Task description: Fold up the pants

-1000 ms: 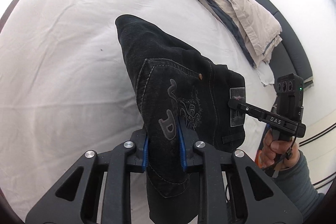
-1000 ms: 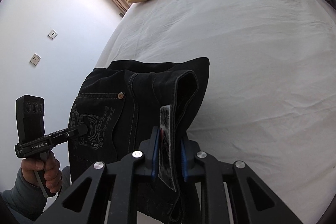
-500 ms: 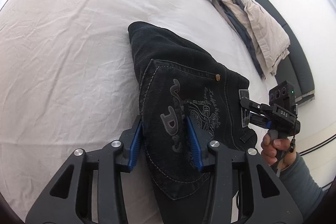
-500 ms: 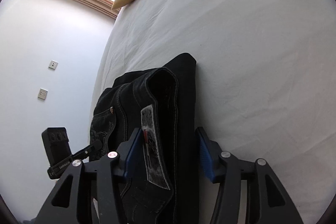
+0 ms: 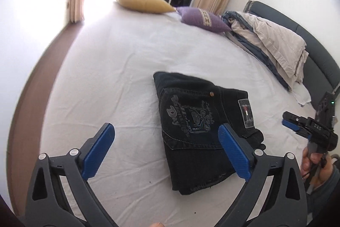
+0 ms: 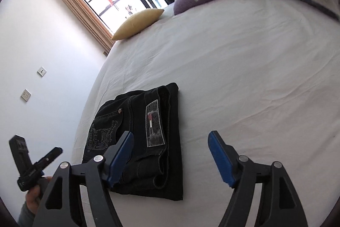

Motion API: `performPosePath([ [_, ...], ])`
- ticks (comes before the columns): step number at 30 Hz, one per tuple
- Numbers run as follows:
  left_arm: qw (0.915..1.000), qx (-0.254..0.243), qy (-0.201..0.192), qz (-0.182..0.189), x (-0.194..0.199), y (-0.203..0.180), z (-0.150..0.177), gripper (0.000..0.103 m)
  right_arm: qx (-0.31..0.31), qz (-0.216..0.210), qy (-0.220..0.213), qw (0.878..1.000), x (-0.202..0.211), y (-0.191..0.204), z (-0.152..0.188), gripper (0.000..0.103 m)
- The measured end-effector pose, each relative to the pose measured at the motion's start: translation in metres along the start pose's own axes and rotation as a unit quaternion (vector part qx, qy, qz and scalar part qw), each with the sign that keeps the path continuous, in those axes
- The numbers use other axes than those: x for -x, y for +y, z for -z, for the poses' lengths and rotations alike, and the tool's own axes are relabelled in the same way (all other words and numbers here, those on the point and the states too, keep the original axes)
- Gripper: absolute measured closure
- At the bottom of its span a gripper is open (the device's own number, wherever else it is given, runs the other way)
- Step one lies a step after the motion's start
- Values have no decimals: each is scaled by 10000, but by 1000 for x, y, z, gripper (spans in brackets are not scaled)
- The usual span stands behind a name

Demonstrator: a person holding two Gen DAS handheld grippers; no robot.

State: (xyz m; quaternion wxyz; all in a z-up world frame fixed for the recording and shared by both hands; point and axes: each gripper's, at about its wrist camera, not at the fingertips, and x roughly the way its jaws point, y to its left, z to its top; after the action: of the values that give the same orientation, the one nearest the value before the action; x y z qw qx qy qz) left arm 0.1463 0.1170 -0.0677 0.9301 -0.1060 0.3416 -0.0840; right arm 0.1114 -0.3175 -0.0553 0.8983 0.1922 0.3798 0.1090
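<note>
The black jeans [image 5: 201, 124] lie folded in a compact stack on the white bed sheet [image 5: 119, 82], back pocket print and waist label facing up. My left gripper [image 5: 165, 129] hovers just short of them. Its jaws are opening wide and its blue pads [image 5: 97, 152] touch no cloth. In the right wrist view the same jeans [image 6: 148, 131] lie ahead and to the left. My right gripper [image 6: 171, 135] is also opening, with nothing pressed between its pads. Each gripper shows in the other's view, held in a hand: the right gripper [image 5: 289, 120] and the left gripper [image 6: 55, 151].
A yellow pillow [image 5: 144, 2] and a purple pillow [image 5: 201, 18] lie at the far end of the bed. A heap of bedding [image 5: 272, 42] rests against the dark headboard [image 5: 314, 46]. The brown floor [image 5: 42, 69] borders the bed's left edge.
Both grippers were shut on the lifted jeans; they have opened, let go and drawn back. The jeans now rest flat and folded on the sheet.
</note>
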Motion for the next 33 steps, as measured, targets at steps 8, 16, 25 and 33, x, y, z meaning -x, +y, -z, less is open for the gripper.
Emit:
performPosePath([
  [8,9753,-976,-1468,-1331,134,-73,12,0,593,321,-1073,9919,85,65,22,0],
  [16,9825,-694,-813,-1527,170,-89,9,0,855,346,-1339,9867,144,106,24,0],
  [25,9940,-312,149,-1038,141,-101,35,0,1046,938,-789,9869,151,131,46,0],
  [33,9937,-337,368,-1005,123,-102,41,0,1110,1019,-533,9872,139,135,58,0],
])
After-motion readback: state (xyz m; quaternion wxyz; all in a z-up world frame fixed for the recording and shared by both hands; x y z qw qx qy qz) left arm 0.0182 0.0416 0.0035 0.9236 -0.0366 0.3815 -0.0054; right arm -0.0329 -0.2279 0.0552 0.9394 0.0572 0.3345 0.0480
